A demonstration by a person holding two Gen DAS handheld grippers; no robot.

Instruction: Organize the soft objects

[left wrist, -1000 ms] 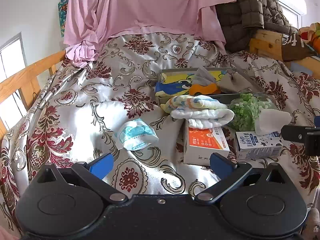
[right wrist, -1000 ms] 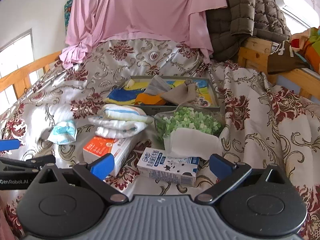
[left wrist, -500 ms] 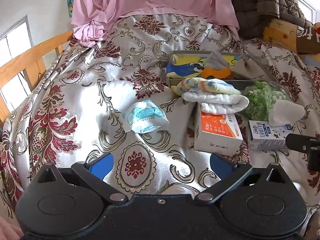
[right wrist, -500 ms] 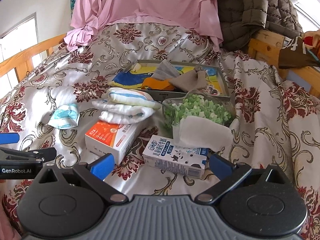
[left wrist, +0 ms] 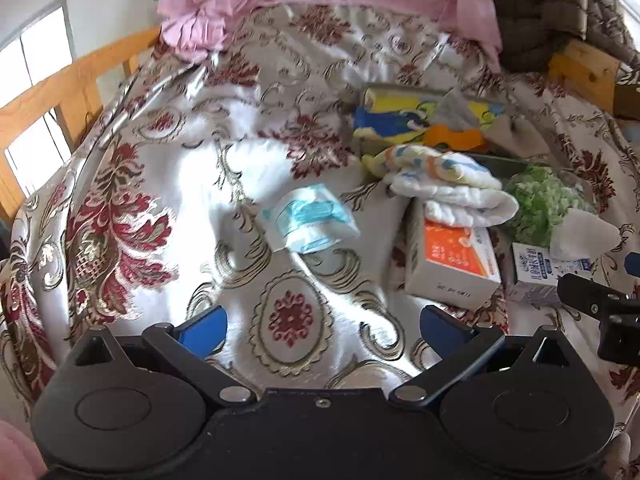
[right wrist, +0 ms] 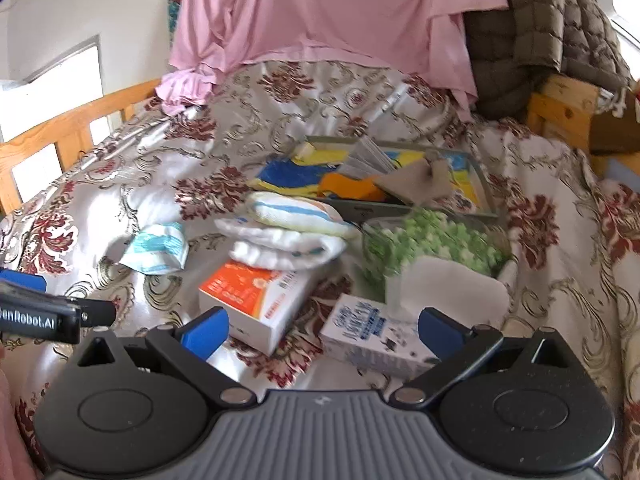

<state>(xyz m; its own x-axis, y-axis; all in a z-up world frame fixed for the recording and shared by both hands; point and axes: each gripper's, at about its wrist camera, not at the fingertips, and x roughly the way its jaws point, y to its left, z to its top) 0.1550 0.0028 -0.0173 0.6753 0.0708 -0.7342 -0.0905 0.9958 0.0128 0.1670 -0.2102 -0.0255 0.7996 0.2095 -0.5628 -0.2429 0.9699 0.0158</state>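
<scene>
Over on the left, the left gripper (left wrist: 320, 330) hung low above the shiny floral bedspread (left wrist: 132, 216), blue-padded fingers (left wrist: 202, 330) spread wide and nothing between them. Just ahead of it lay the small crinkled white-and-blue plastic packet (left wrist: 308, 222), alone on the cloth. Moving right, the folded white cloth bundle with coloured stripes (right wrist: 288, 232) rested on the back end of the orange-and-white cardboard box (right wrist: 256, 300). Behind those sat the shallow grey tray (right wrist: 486, 190), with yellow, blue and orange fabric pieces (right wrist: 316, 174) piled inside. Further right, the clear bag of green-and-white pieces (right wrist: 432, 240) sat with a white tissue (right wrist: 448, 294) against its front, touching the white-and-blue carton (right wrist: 364, 328). The right gripper (right wrist: 322, 332) hovered over box and carton, fingers likewise wide apart, gripping nothing. Motion blur softened both views.
</scene>
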